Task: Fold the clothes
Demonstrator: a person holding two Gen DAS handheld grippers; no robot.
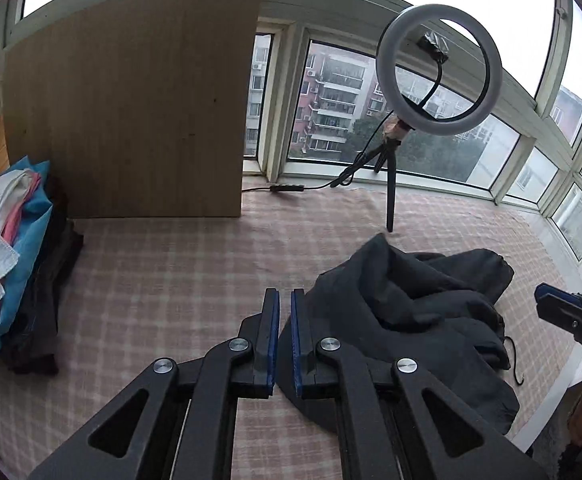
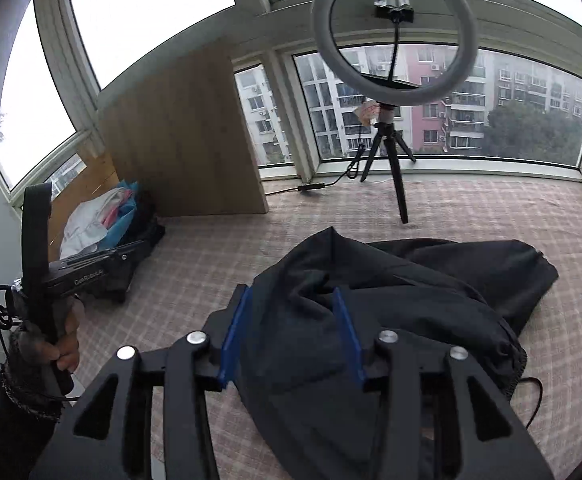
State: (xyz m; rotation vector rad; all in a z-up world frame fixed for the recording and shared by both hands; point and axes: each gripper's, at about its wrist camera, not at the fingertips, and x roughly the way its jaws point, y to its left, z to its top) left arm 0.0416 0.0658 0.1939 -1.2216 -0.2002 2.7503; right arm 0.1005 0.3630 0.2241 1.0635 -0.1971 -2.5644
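The right gripper [image 2: 289,312] hangs over the dark garment [image 2: 391,300], its blue-padded jaws standing apart with cloth seen between them but nothing pinched; the pads do not press on the fabric. The left gripper [image 1: 285,312] has its jaws drawn together on nothing, a thin gap showing only the checked cover [image 1: 163,280] beyond. From its own view the garment [image 1: 411,312] lies just to its right, so the right gripper [image 1: 567,312], seen at the right edge of that view, is the nearer one and already above the cloth.

The garment sits crumpled in a heap on the near part of the checked cover [image 2: 491,208], towards its right side, with a peak of cloth pointing at the window. Its longer spread seems to run from near left to far right, though the bunching makes that uncertain. A drawstring [image 2: 535,396] trails off its near right end.

My judgement: folding has not begun; the heap first needs spreading flat, and the left gripper must open and come across to the garment's left edge.

Further out, a pile of other clothes [image 1: 15,256] lies at the cover's far left beside a wooden board [image 1: 139,112], well apart from the garment, and a ring light [image 2: 395,36] stands at the far edge.
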